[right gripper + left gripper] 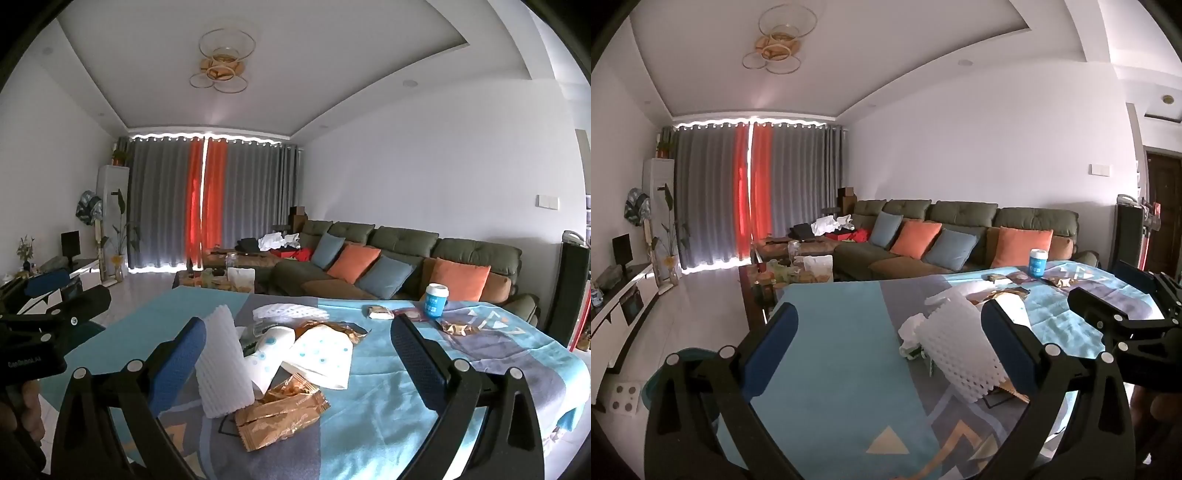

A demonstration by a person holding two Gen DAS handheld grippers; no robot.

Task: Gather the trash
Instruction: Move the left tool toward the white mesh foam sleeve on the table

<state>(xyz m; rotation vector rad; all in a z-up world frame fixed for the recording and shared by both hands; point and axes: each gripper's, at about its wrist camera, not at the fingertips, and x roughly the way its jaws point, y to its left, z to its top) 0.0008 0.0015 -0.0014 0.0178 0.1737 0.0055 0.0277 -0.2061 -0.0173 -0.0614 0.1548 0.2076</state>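
Over on the far left the left gripper (888, 332) hangs above the tabletop (831, 332) with its 2 blue-padded fingers (772, 347) spread wide, nothing between them. Just right of that, a white foam mesh sleeve (225, 365) stands upright on the patterned cloth, close beside the right gripper's left finger; can't tell if they actually touch. At its foot lies a gold snack wrapper (280, 413), crinkled and flat on the cloth, and right behind that sit 2 white pouches with blue dots (317, 354), leaning together in the middle of the pile. Behind them there's another flat piece of white foam netting (290, 312) and a second gold wrapper (332, 328). The right gripper (297, 354) is held over this whole heap, its fingers (417, 354) wide apart too and gripping nothing. Further right, near the far edge, there's a small white packet (380, 312), then a blue and white cup (436, 300) standing upright, with 1 more gold wrapper (456, 328) lying just in front of it. Green sofa (406, 254) with orange and blue cushions behind it all.
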